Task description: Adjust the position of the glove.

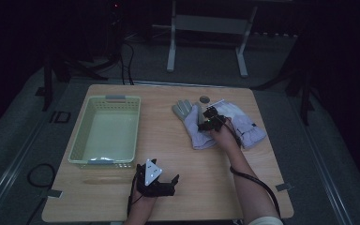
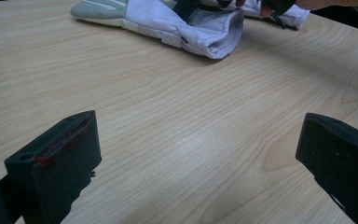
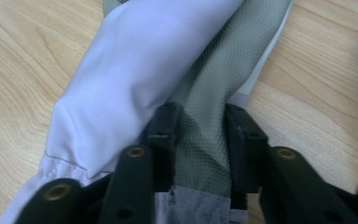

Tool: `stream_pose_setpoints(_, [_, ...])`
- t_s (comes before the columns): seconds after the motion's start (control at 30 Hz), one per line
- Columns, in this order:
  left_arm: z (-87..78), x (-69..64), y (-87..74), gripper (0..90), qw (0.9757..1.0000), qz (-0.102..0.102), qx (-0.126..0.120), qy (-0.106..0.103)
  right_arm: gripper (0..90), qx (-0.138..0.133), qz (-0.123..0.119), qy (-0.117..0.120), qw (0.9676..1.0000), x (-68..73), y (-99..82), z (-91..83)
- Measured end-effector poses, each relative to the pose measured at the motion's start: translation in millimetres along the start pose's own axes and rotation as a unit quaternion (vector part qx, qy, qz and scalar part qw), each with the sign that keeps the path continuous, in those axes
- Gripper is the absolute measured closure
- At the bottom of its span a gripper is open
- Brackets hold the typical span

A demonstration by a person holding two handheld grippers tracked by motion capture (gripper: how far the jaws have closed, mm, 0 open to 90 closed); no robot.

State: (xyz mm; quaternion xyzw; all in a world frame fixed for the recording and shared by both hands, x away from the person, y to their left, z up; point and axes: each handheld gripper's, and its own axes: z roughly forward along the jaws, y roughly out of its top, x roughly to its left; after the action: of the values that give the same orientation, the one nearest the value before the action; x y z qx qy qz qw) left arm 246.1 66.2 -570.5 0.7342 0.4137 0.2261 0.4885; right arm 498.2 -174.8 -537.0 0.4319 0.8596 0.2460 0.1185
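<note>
Two pale lilac-white gloves lie at the far right of the wooden table [image 1: 192, 183]. On the nearer left glove [image 1: 191, 124] [image 2: 168, 21] [image 3: 130, 70] rests my right gripper [image 1: 211, 119] [image 3: 198, 116]. Its jaws are shut on that glove's grey-green mesh fabric [image 3: 223, 70], which bunches between the two pads just past the cuff. The second glove [image 1: 247, 125] lies to the right of that hand. Near the front edge, my left gripper [image 1: 161, 176] [image 2: 196, 135] stands open on bare wood, with nothing between its jaws, pointing toward the gloves.
A pale green slatted basket [image 1: 115, 99] stands at the table's left half, with nothing in it. A small dark round object [image 1: 204, 99] lies near the far edge, behind the gloves. A white metal stand [image 1: 206, 28] is on the floor beyond.
</note>
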Motion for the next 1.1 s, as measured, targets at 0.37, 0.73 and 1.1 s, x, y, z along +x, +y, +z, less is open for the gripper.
stream_pose_setpoints(0.37, [-0.9,0.5,-0.3,0.1,1.0000,-0.003,-0.003,0.003,79.4,-0.005,0.015,-0.036,0.9992,14.0,2.5,-7.2])
stream_pose_setpoints(0.73, [-1.4,1.1,-0.5,0.1,1.0000,-0.005,-0.006,0.005,81.6,-0.123,0.079,-0.015,0.9891,50.8,-5.4,-72.5])
stream_pose_setpoints(1.1, [-1.9,-0.8,-0.6,0.1,0.9999,0.003,-0.006,0.011,81.6,-0.175,0.118,-0.042,0.9764,84.0,-49.5,-115.9])
